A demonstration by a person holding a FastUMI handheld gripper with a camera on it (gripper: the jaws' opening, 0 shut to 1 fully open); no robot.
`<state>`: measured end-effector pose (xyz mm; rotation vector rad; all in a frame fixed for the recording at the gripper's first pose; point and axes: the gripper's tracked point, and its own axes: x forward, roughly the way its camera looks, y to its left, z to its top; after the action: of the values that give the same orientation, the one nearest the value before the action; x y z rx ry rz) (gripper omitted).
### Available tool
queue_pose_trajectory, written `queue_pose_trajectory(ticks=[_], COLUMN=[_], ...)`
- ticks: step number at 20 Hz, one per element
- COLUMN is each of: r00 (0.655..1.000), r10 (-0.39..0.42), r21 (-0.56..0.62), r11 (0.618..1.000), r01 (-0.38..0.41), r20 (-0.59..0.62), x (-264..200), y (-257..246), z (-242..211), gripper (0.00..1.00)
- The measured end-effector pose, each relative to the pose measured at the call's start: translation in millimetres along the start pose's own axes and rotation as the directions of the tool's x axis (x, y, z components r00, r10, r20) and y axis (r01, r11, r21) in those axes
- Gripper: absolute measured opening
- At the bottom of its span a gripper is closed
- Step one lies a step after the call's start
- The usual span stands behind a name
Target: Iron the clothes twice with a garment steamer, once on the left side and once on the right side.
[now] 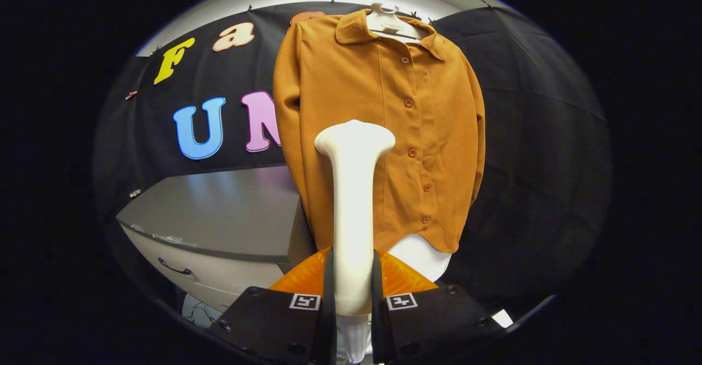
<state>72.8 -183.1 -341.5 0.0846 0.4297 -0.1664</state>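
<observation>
Black booth wall [537,135]; gripper [352,294] clamps steamer [354,200], hiding shirt [384,135] middle.

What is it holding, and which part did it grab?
The hand-held gripper holds the white garment steamer by its handle, both fingers pressing its sides.

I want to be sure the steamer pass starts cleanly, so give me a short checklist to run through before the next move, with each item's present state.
1. Grip: the gripper has both fingers pressed on the handle of the garment steamer: ok.
2. Steamer head: raised in front of the orange shirt, over its lower middle: ok.
3. Contact between head and fabric: cannot tell.
4. Shirt on its hanger, hanging straight and buttoned: ok.
5. Steam coming out: cannot tell, none visible.
6. Cabinet sits beside and below the shirt; whether it clears the stroke there: cannot tell.
</observation>
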Motion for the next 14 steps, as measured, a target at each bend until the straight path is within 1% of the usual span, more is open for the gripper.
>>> queue_pose_trajectory(ticks=[5, 9, 11, 14], r00=[0.996, 0.987, 0.984, 0.983], r10=[-0.028, -0.023, -0.011, -0.004], r21=[0.001, 0.003, 0.008, -0.008], r11=[1.0, 1.0, 1.0, 1.0], r01=[0.028, 0.024, 0.013, 0.003], r20=[-0.09, -0.16, -0.18, -0.183], x=[-3.5, -16.2, -26.5, -37.9], y=[-6.2, -7.4, -7.1, -5.2], z=[-45.0, -82.0, -95.7, -99.0], gripper=[0.29, 0.29, 0.29, 0.29])
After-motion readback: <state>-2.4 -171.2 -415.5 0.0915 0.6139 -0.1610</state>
